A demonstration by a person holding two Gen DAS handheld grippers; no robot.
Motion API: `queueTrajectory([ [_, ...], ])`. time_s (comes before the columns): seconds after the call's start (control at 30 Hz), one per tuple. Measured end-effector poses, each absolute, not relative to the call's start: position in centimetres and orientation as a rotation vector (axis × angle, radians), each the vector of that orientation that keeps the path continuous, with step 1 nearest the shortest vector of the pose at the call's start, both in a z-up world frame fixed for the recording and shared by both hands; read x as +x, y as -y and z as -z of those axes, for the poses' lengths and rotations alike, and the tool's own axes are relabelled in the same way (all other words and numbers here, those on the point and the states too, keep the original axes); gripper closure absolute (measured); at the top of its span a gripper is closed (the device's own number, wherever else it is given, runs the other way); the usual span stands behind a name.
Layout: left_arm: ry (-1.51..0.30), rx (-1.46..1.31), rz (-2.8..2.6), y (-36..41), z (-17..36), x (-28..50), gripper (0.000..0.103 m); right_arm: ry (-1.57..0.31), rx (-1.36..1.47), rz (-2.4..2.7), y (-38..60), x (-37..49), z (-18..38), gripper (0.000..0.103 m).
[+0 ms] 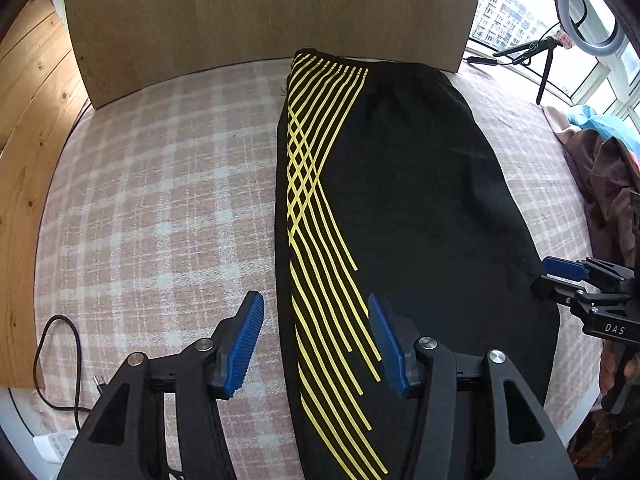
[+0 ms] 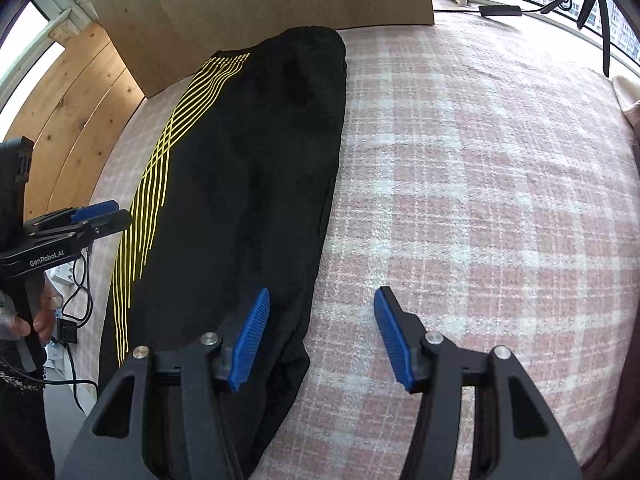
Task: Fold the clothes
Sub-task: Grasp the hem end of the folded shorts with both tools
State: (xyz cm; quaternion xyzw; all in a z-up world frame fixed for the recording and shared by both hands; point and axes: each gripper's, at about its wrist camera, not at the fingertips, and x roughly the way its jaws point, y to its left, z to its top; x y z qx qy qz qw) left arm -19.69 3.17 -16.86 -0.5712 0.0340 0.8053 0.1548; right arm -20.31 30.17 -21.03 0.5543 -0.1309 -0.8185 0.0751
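Observation:
A black garment with yellow stripes lies lengthwise on the pink plaid bed cover, folded into a long strip. My left gripper is open and empty above the garment's near left edge, over the stripes. My right gripper is open and empty above the garment's near right edge; its left pad is over the black cloth, its right pad over the cover. The right gripper also shows at the right edge of the left wrist view. The left gripper shows at the left of the right wrist view.
A cardboard panel stands behind the far end of the bed. Wooden boards line the left side. A pile of clothes lies at the right. A black cable and white charger lie near left. A ring light on a tripod stands by the window.

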Motion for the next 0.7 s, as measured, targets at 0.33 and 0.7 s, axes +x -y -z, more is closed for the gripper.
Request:
queueTrajectory([
  [0.33, -0.078, -1.646, -2.242, -2.8, 18.0, -19.9, 0.051, 0.415, 1.631, 2.419, -29.5, -20.9, 21.4, 0.047],
  [0.7, -0.154, -1.670, -2.199, -3.3, 18.9, -19.3, 0.053, 0.373, 1.587, 2.355, -28.7, -20.0, 21.5, 0.047],
])
